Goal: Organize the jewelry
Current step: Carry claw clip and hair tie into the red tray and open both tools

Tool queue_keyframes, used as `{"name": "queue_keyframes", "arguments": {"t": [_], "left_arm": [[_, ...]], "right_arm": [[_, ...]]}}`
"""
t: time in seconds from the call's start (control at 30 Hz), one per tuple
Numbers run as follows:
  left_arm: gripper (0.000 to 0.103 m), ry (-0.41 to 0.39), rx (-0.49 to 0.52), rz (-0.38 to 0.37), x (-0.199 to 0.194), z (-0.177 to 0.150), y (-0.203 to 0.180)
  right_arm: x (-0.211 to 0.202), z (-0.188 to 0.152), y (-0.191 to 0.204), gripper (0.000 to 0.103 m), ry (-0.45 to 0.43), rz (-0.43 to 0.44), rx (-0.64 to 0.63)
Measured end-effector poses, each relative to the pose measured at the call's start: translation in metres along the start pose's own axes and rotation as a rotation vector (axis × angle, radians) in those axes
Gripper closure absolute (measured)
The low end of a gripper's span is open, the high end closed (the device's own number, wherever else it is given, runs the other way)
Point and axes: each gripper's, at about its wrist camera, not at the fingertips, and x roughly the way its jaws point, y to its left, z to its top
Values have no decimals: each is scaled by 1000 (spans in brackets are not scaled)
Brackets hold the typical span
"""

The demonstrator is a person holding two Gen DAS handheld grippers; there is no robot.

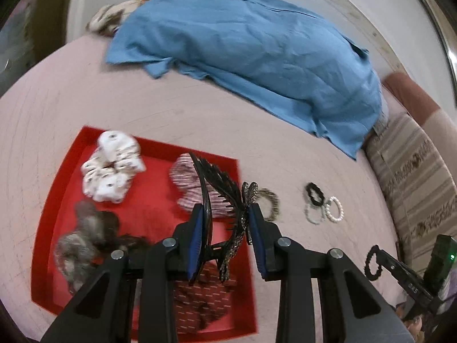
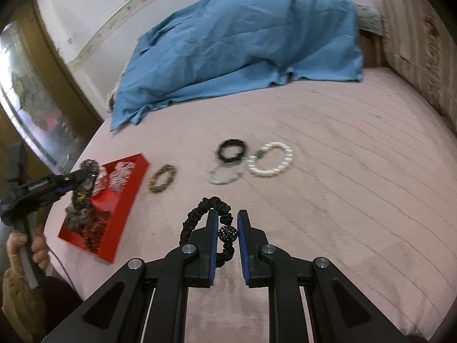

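The left gripper [image 1: 227, 214] is hanging over the red tray [image 1: 47, 228], its jaws partly closed and pinching a black hair clip [image 1: 225, 200] with comb teeth and a beaded butterfly; the blue pads [image 1: 197, 243] are pressing on the clip from both sides, and the clip is standing up between them, reaching toward twelve o'clock. In the right wrist view that same gripper is showing at nine o'clock, with a person's hand [image 2: 25, 245] wrapping its handle. The right gripper [image 2: 227, 220] is pointing down at the pink bedspread [image 2: 342, 200], its jaws nearly pressed together and pinching a black ruched hair tie [image 2: 197, 211] with a sparkly dark bead [image 2: 227, 233]; the bead is sitting between the pads, touching both, while the loop is bulging out toward ten o'clock. Inside the tray a white printed scrunchie [image 1: 112, 168] is lying at eleven o'clock, a grey furry one [image 1: 85, 240] at eight o'clock, a striped pink one [image 1: 188, 188] near the middle and a red patterned one [image 1: 200, 300] at five o'clock. On the bedspread, at the tray's three o'clock, a dark beaded bracelet [image 2: 162, 182] is resting just beside the tray, and farther off a black hair tie [image 2: 232, 150], a pale bead bracelet [image 2: 225, 175] and a pearl bracelet [image 2: 272, 158] are clustering together, touching or overlapping. A blue cloth [image 2: 242, 43] is lying crumpled at twelve o'clock.
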Motion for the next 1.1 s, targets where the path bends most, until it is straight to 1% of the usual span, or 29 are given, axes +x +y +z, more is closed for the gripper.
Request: {"name": "queue_keyframes", "arguments": {"t": [0.17, 0.4, 0.53, 0.6, 0.67, 0.7, 0.77, 0.83, 0.87, 0.9, 1.03, 1.1], "left_arm": [[73, 15, -91, -27, 10, 7, 46], [73, 35, -183, -92, 26, 13, 87], [73, 61, -228, -96, 35, 17, 101], [73, 67, -237, -87, 37, 18, 104], [73, 72, -225, -50, 39, 18, 104], [73, 72, -218, -33, 39, 18, 105], [73, 68, -184, 31, 37, 17, 102], [73, 63, -158, 80, 36, 17, 100], [73, 61, -151, 92, 35, 17, 100], [73, 61, -144, 96, 34, 16, 100], [72, 60, -152, 66, 32, 16, 102], [69, 47, -153, 47, 28, 17, 102]], "right_arm": [[15, 13, 48, 88, 37, 33, -87], [61, 24, 136, 88, 124, 101, -211], [93, 27, 187, 88, 161, 108, -292], [108, 28, 204, 88, 177, 110, -312], [124, 28, 222, 88, 194, 106, -334], [132, 29, 227, 88, 199, 100, -346], [144, 29, 238, 88, 207, 84, -370], [155, 27, 247, 88, 215, 64, -394], [161, 28, 249, 88, 222, 56, -400], [167, 27, 251, 88, 231, 50, -404], [181, 21, 250, 88, 262, 29, -420], [186, 19, 248, 88, 272, 23, -422]]}}
